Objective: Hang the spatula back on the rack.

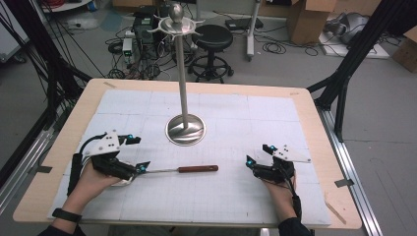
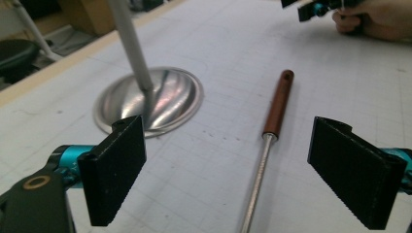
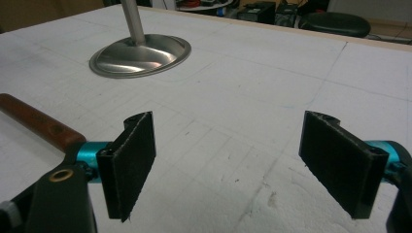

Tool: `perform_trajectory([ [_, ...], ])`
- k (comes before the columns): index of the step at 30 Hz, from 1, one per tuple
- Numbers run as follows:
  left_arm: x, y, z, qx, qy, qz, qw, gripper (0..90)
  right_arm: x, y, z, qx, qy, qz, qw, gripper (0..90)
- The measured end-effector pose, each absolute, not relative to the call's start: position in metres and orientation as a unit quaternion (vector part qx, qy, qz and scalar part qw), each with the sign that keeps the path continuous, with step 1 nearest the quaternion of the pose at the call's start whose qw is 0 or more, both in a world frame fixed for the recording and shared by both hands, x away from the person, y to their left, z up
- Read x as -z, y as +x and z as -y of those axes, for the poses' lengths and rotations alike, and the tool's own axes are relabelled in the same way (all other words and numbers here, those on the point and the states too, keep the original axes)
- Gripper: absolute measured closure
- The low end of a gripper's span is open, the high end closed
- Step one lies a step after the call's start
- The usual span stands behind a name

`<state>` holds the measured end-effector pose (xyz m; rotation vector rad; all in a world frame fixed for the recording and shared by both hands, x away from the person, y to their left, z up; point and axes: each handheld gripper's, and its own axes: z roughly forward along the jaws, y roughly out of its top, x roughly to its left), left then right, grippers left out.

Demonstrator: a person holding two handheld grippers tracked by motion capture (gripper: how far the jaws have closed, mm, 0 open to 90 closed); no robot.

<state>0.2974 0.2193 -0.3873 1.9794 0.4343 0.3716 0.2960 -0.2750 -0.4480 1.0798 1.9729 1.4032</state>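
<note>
The left tongs (image 1: 134,153) stand with their two black ribbed jaws wide apart and nothing between the pads, held low over the white gridded surface (image 1: 236,196) at its left front part. In the left gripper view the same left tongs (image 2: 243,170) straddle a long utensil with a thin silver metal shaft and a reddish-brown wooden handle (image 2: 265,155); the shaft runs up between the jaws without touching either pad, and the handle end points away from them. From the high view the utensil (image 1: 187,169) lies flat on the surface, its metal end at the left tongs and its wooden handle reaching toward the middle, well apart from the right tongs (image 1: 259,153). The right tongs (image 3: 228,165) are likewise open, jaws spread with bare surface between them, and the wooden handle shows just beyond their left jaw in the right gripper view. Beyond both, near the centre of the surface, stands a tall polished metal stand with a round domed base (image 1: 185,130), a slim upright pole and a ring of hooks under a ball on top. A black round stool (image 1: 212,37) stands on the floor behind the surface.
</note>
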Motion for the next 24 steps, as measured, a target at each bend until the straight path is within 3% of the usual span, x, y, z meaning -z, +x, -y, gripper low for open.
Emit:
perform_trajectory([
  [12, 0.406, 0.305, -0.180, -0.113, 0.892, -0.136, 0.415, 15.0, 0.448, 0.296, 0.275, -0.514, 0.392, -0.724, 0.240, 20.8],
  [24, 0.423, 0.317, -0.161, -0.089, 0.930, -0.121, 0.335, 27.1, 0.448, 0.296, 0.275, -0.514, 0.391, -0.725, 0.239, 21.1],
])
